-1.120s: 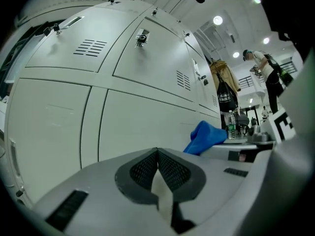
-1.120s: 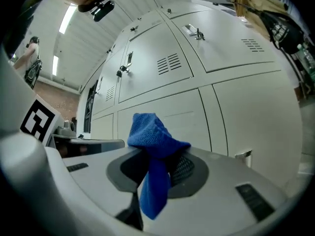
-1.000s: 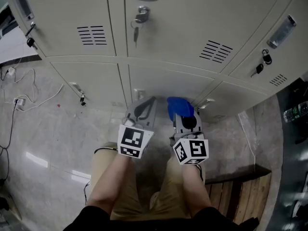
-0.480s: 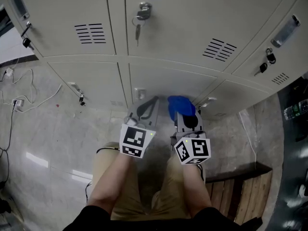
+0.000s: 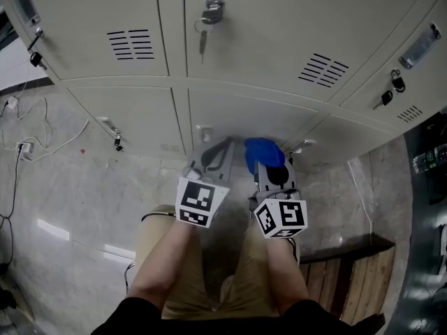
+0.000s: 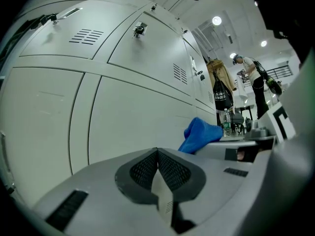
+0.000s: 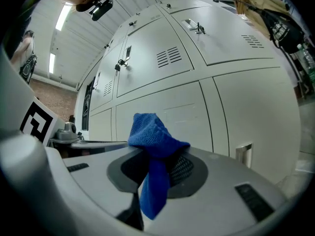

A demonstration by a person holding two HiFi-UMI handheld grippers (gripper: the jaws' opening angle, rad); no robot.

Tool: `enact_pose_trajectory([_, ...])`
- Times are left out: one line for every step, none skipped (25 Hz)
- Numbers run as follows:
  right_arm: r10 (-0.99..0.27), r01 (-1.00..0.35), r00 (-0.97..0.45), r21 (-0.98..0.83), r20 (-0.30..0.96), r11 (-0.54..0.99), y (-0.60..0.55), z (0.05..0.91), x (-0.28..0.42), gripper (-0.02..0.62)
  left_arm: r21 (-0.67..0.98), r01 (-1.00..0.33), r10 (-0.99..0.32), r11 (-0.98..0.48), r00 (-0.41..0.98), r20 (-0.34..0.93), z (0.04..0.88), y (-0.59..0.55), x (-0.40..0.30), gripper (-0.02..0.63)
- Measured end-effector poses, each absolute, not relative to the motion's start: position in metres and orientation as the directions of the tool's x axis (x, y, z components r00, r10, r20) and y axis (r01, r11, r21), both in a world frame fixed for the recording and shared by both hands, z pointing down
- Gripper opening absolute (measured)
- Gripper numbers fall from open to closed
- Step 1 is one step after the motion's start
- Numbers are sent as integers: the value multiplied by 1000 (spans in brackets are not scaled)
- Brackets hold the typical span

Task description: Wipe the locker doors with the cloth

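Pinching, item one: my right claw (image 7: 157, 167), jaws closed on the blue cloth (image 7: 153, 134). A bunched head stands above the tips and a loose tail hangs below them, centre of frame.

Item two: my left claw (image 6: 158, 168), jaws pressed together with nothing between them, just beside the right one.

Item three: the lower locker door (image 7: 162, 107), filling the frame behind the cloth. The cloth is near it, but I cannot tell whether they touch.

Handling note, my judgement: lead with the bunched head, not the tail. Press it flat on the door and sweep in overlapping passes. Hold the hard jaw tips off the paint and steer round the small metal handle (image 7: 243, 154) at lower right.

Seen in the head view only:
- keys (image 5: 204, 37) hanging from a lock at top centre
- cables (image 5: 35, 142) on the floor at far left
- a wooden bench (image 5: 349, 271) at lower right

Seen in the left gripper view only: a person (image 6: 253, 82) standing at the right edge.
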State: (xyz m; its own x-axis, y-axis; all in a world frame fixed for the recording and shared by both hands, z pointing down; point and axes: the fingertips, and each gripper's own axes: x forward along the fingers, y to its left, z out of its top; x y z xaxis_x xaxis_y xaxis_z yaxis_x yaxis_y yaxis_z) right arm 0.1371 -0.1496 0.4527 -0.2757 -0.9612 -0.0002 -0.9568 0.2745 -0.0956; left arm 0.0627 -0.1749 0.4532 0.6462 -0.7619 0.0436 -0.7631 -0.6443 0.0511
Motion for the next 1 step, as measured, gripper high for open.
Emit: enact_pose_trajectory([-962, -957, -274, -99, 0, 273, -150, 453, 138, 86, 53, -764, -762, -644, 646, 44, 453, -175, 63, 9])
